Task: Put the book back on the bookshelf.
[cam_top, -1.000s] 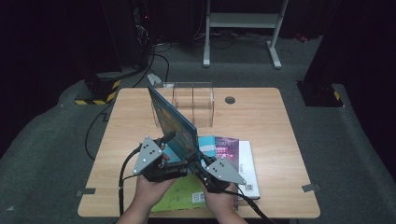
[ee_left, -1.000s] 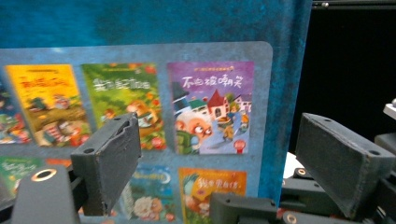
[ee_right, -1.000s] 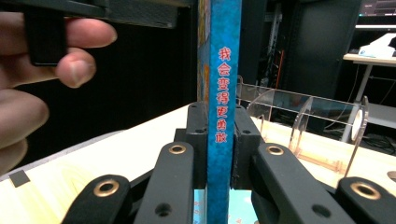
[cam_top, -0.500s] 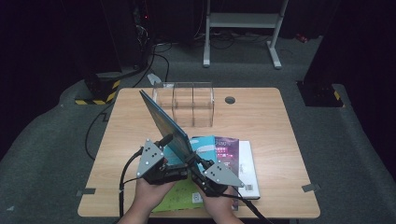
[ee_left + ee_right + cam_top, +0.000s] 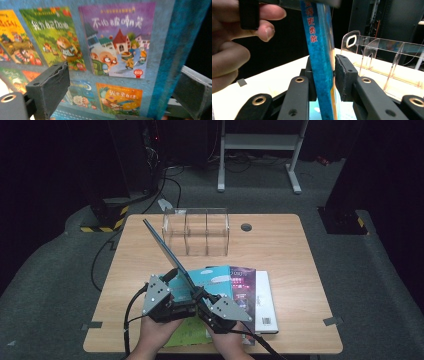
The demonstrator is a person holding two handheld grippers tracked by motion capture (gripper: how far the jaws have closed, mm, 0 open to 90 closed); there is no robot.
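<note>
A thin blue picture book [image 5: 165,250] stands tilted on edge over the front of the table, its top leaning back and left. My right gripper [image 5: 323,67] is shut on its lower spine [image 5: 319,62]; the jaws eased slightly wider over the last second, pads still on the book. In the high view that gripper [image 5: 200,295] sits at the book's lower end. My left gripper [image 5: 120,87] is open, its jaws having just widened. They straddle the book's back cover [image 5: 112,50] without pressing on it. From above, the left gripper [image 5: 177,287] is beside the book's lower left.
A clear three-bay acrylic rack [image 5: 196,232] stands behind the book at mid-table. Under my hands lies a pile of flat books: teal and purple [image 5: 240,285], white [image 5: 265,305], green [image 5: 187,332]. The wooden table [image 5: 300,270] has bare room right and far left.
The blue book has turned from showing its cover to nearly edge-on, and its top has swung left. Both hands stayed almost where they were.
</note>
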